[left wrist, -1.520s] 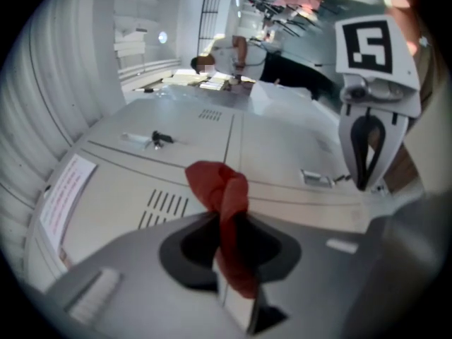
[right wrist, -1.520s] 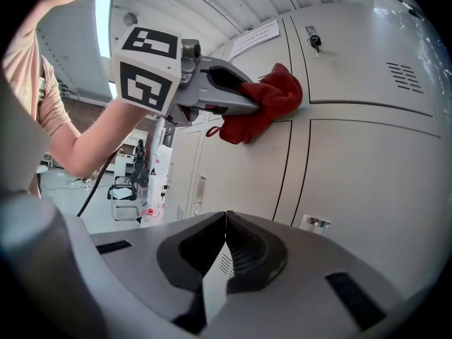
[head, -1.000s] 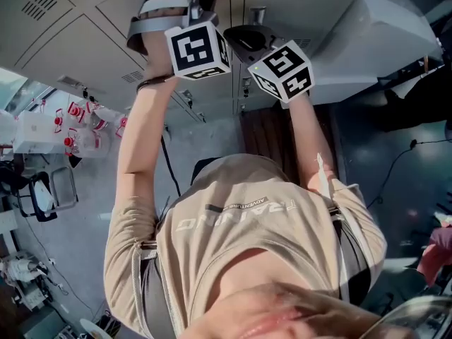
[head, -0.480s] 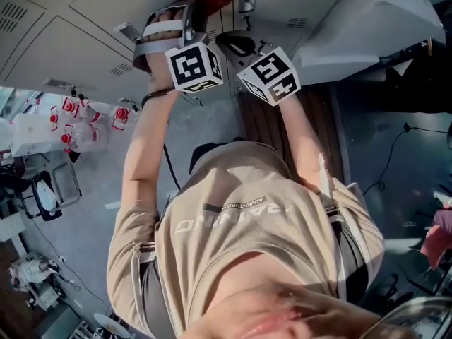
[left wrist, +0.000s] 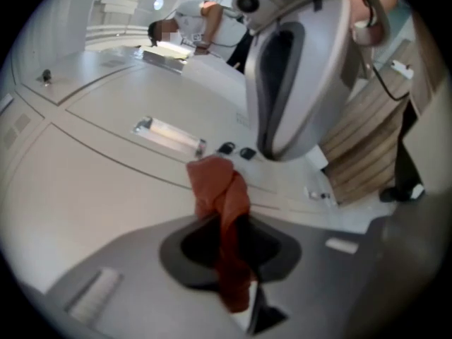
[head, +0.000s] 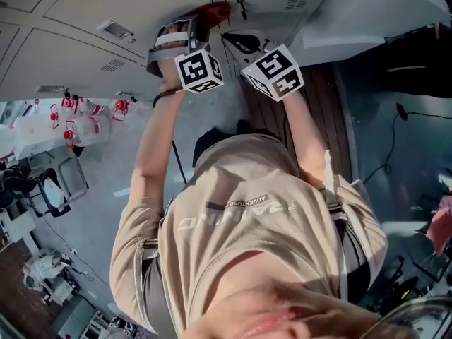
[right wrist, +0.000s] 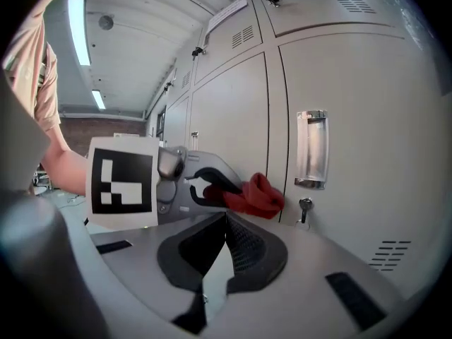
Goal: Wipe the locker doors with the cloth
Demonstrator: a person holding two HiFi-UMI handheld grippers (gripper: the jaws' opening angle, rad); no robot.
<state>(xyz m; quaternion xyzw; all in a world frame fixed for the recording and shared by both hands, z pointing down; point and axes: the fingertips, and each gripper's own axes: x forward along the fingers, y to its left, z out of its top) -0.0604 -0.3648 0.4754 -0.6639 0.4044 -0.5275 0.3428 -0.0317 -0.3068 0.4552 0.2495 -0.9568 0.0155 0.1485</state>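
Note:
A red cloth [left wrist: 220,189] hangs bunched between the jaws of my left gripper [left wrist: 227,240], which is shut on it. The cloth [right wrist: 256,195] rests against a pale grey locker door [right wrist: 233,111], next to the seam and left of a metal handle [right wrist: 311,149]. In the head view both grippers are raised to the lockers, with the left gripper [head: 200,21] and its cloth [head: 212,11] just left of my right gripper [head: 240,42]. The right gripper [right wrist: 227,221] is shut with nothing in it and sits close beside the left one.
A small key lock [right wrist: 304,205] sits under the handle, and vent slots [right wrist: 390,253] mark the door's corner. More locker doors [right wrist: 321,6] surround this one. A wooden slatted panel [left wrist: 367,129] lies to the right. A person [left wrist: 194,21] stands far off.
The left gripper has slid the cloth along the locker door, past the handle. The right gripper has moved along beside it.

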